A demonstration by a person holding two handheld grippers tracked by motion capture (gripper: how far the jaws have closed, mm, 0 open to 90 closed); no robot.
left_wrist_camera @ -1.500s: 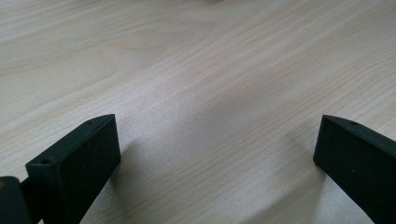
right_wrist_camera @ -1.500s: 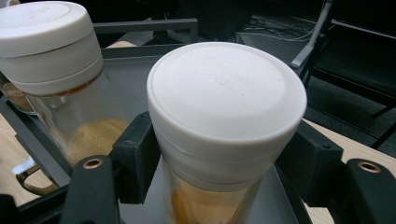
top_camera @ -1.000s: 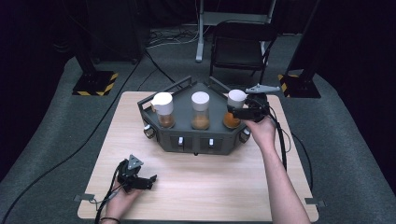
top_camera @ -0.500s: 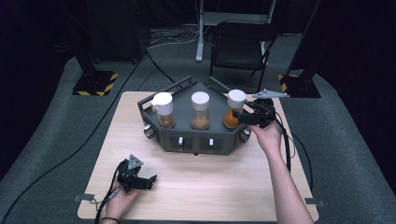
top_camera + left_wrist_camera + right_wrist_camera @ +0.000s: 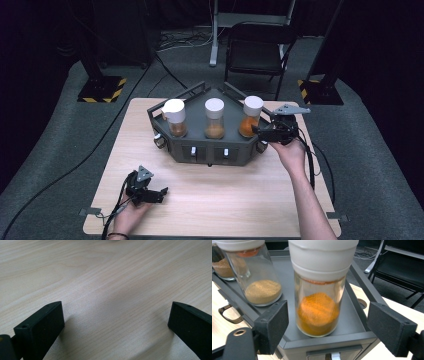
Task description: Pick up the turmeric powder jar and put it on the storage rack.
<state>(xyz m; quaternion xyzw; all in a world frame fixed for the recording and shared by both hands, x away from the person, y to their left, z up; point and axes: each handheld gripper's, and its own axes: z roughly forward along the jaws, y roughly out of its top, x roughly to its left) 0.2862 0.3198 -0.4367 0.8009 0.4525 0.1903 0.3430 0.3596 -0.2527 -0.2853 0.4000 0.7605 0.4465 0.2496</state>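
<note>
Standing upright at the right end of a dark grey tray [image 5: 210, 155]: glass jar of orange powder [image 5: 319, 312], white cap on top, roughly a third full. Seen in the right gripper view between the two black pads of the right gripper [image 5: 327, 327], gap visible on both sides, no contact with the glass. Jaws just been opening, jar between them but not gripped. Released, then, and spread wider than the jar. In the high view, same jar [image 5: 248, 122] just left of the right gripper [image 5: 260, 131], the hand [image 5: 290, 150] behind it coming in from the lower right, cable trailing along the forearm.

Beside it on the tray: middle jar [image 5: 215, 120] with tan powder and white cap, also visible at upper left in the right gripper view [image 5: 259, 282]. Further left, third jar [image 5: 175, 117] with brownish powder, cap of a spouted shape. All three in a row, apart from one another. Tray with handles at the sides and small white tabs on its front face, set on a pale wooden table [image 5: 225, 200].

Left gripper [image 5: 150, 192] resting near the front left of the table, well apart from the tray. In the left gripper view, pads spread wide over bare wood grain [image 5: 112, 290], nothing between them: open
</note>
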